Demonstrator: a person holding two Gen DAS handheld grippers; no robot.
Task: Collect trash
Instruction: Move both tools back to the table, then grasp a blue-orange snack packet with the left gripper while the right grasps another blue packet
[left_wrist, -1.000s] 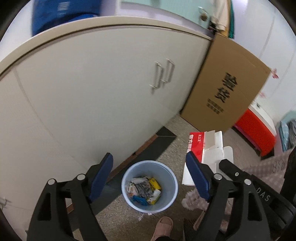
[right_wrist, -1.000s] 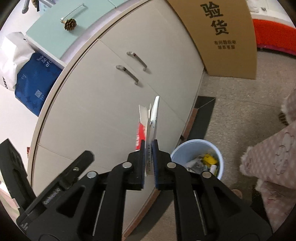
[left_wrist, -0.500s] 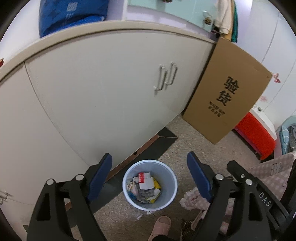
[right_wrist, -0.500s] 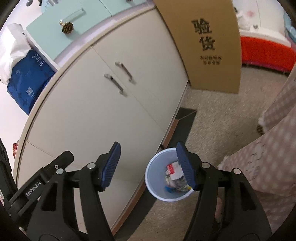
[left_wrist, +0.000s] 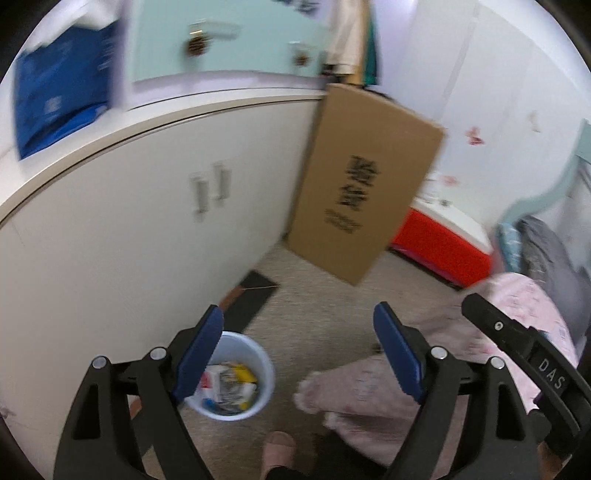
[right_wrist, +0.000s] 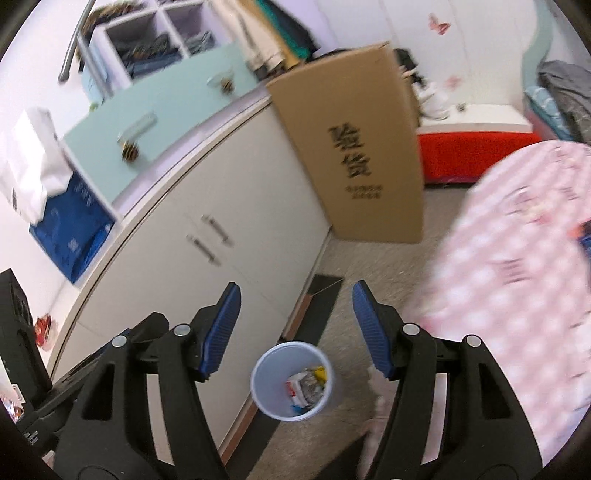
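Both grippers were seen empty. Left gripper (left_wrist: 298, 334): fingers (left_wrist: 201, 354) spread wide, nothing between them. Right gripper (right_wrist: 295, 325): fingers (right_wrist: 221, 328) also apart, nothing held, gap somewhat narrower than the left's.

Key relation: the trash bin (left_wrist: 266, 384) sat on the floor below and ahead of both grippers. In the left wrist view it lay low and to the left, partly hidden behind the left finger. In the right wrist view the bin (right_wrist: 258, 384) sat nearly centred between the fingers, below the tips, so the right hand was judged better lined up with it. Bin round, upright, mouth up; no long axis to speak of.

Trash (left_wrist: 227, 384) was seen already inside the bin: wrappers and a red-and-white box (right_wrist: 295, 387) on top. No loose trash was made out on the floor; blur limited that check. Next pickup target could not be told from these views.

Surface and room: speckled floor (left_wrist: 332, 302), with a dark mat (left_wrist: 251, 299) by the cabinet base. White cabinet (left_wrist: 129, 229) with two handles stood just behind the bin. A cardboard box (left_wrist: 365, 184) leaned at the cabinet's end. A red bench (right_wrist: 476, 155) was seen beyond it, and a pink checked cloth (right_wrist: 517, 266) at the right. A slippered foot (left_wrist: 279, 452) was near the bin. Both frames were motion-blurred.
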